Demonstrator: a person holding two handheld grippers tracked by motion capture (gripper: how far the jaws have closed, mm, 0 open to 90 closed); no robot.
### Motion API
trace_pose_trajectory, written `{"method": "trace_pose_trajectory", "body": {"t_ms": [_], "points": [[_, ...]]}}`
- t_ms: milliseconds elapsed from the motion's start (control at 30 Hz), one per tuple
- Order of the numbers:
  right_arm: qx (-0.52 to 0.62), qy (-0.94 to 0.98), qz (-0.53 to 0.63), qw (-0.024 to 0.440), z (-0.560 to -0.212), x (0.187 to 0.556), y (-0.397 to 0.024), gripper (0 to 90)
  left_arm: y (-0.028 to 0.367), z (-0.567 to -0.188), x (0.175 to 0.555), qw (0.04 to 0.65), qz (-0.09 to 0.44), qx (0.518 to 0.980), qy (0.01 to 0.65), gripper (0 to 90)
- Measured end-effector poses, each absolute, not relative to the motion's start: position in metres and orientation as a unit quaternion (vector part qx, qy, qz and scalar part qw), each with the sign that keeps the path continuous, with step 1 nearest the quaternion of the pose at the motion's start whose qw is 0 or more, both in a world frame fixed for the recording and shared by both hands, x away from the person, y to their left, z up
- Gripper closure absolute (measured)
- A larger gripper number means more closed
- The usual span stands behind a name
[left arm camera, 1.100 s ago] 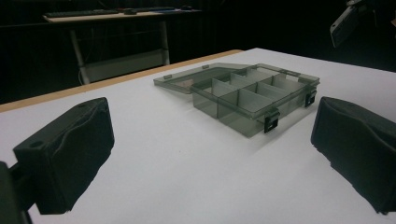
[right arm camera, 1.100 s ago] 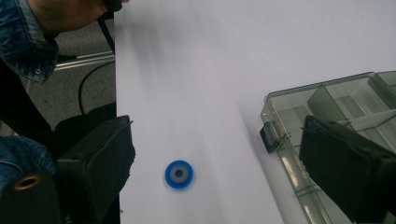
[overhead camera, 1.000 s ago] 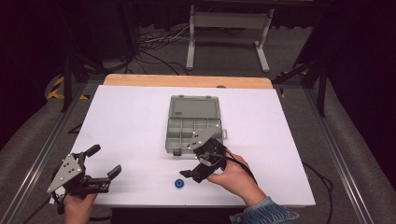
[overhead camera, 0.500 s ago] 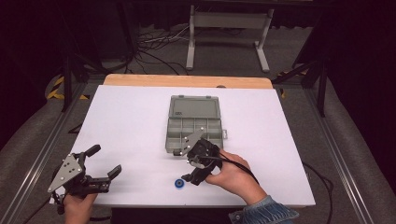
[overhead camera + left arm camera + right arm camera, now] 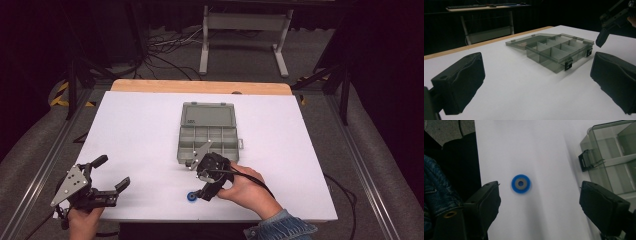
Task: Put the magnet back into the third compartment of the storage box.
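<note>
A small blue ring (image 5: 191, 198) with a grey centre lies flat on the white table (image 5: 140, 130) near the front edge. My right gripper (image 5: 199, 181) hovers just above and right of it, pointing down; the ring (image 5: 521, 183) shows between and beyond its open jaws (image 5: 539, 202). The jaws have just been closing a little and touch nothing. A grey clear compartment box (image 5: 207, 135) stands open in the middle, its lid (image 5: 208, 116) laid back. My left gripper (image 5: 112, 172) rests at the front left, open and empty, facing the box (image 5: 560, 51).
A blue denim sleeve (image 5: 280, 227) comes in from the bottom. The table's front edge runs close below the ring. The box latch (image 5: 587, 160) is just right of the right gripper. Beyond the table's wooden far edge (image 5: 200, 86) stand a metal frame and cables.
My right gripper has shifted slightly left toward the blue ring. The left gripper, the ring and the box have stayed where they were.
</note>
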State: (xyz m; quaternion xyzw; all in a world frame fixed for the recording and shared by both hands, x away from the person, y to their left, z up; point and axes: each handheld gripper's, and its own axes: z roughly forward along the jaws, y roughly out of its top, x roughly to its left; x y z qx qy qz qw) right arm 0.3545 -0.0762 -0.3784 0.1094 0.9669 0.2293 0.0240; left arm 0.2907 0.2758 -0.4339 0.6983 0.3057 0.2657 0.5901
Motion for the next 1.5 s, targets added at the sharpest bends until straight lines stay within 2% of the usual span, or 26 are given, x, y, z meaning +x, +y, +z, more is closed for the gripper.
{"method": "trace_pose_trajectory", "body": {"t_ms": [700,1067,1367,1500], "points": [[0.091,0.976,0.198,-0.002,-0.414,0.35,-0.055,21.6,0.276,-0.434,0.291,0.588,0.262,0.703,0.303,0.2],[0.082,0.979,0.188,-0.002,-0.424,0.347,-0.047,28.3,0.275,-0.434,0.291,0.588,0.261,0.703,0.303,0.2],[0.074,0.981,0.177,-0.001,-0.429,0.345,-0.043,41.8,0.275,-0.434,0.291,0.586,0.26,0.705,0.304,0.2],[0.073,0.983,0.169,0.013,-0.43,0.344,-0.04,53.0,0.275,-0.434,0.291,0.585,0.26,0.705,0.304,0.2]]}}
